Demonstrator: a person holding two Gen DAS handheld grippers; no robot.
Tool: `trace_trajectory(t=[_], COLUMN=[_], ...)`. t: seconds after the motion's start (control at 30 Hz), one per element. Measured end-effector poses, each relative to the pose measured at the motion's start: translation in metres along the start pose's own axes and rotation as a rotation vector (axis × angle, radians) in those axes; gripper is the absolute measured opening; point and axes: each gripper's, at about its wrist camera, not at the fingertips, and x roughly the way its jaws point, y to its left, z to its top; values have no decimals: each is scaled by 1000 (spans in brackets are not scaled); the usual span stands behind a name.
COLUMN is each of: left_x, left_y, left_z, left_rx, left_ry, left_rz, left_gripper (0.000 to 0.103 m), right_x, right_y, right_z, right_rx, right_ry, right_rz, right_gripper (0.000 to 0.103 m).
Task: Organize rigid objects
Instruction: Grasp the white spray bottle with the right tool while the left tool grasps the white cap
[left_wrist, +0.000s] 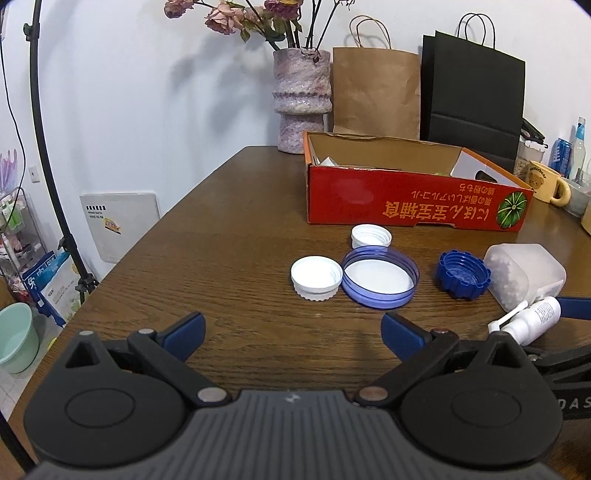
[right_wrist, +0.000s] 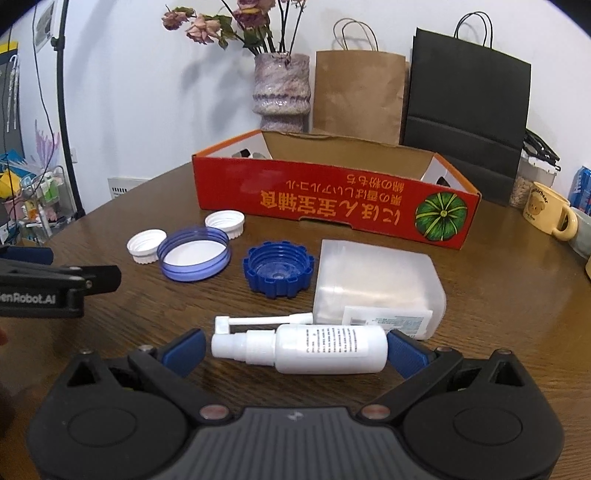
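Observation:
A white spray bottle (right_wrist: 325, 349) lies on its side on the wooden table (left_wrist: 229, 229), between the fingers of my open right gripper (right_wrist: 295, 350). The right pad (right_wrist: 404, 350) sits at the bottle's base. Behind the bottle are a translucent container (right_wrist: 373, 280), a blue ridged cap (right_wrist: 277, 269), a purple-rimmed lid (right_wrist: 194, 253) and two white caps (right_wrist: 146, 244) (right_wrist: 225, 222). A red cardboard box (right_wrist: 332, 199) stands open behind them. My left gripper (left_wrist: 294, 334) hovers open and empty over bare table, short of a white cap (left_wrist: 316, 277) and the purple lid (left_wrist: 380, 277).
A vase of dried flowers (left_wrist: 301, 99), a brown paper bag (left_wrist: 375, 92) and a black bag (left_wrist: 474, 96) stand behind the box. A yellow mug (left_wrist: 545, 181) and bottles sit at the right. The table's left edge drops to a light stand (left_wrist: 55, 184) and floor clutter.

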Motion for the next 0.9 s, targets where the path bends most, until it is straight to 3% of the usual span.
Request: trace_trajectory(t=[0.2,0.27,0.37,0.9], left_x=[1,1,1,11], left_y=[2,2,2,10], left_z=[0,0,0,11], left_rx=[-11,-14,-15,11], left_ry=[3,3,4,16], left_rz=[-10,-9,-10,25], left_gripper=[103,103,103,103], right_x=[11,11,10,-20], right_y=[1,0,1,4], right_z=[1,2,1,13], right_rx=[13,21,17,5], right_ry=[33,28,24,-105], right_rz=[-7,-3,-5,-4], right_gripper=[103,97,97,97])
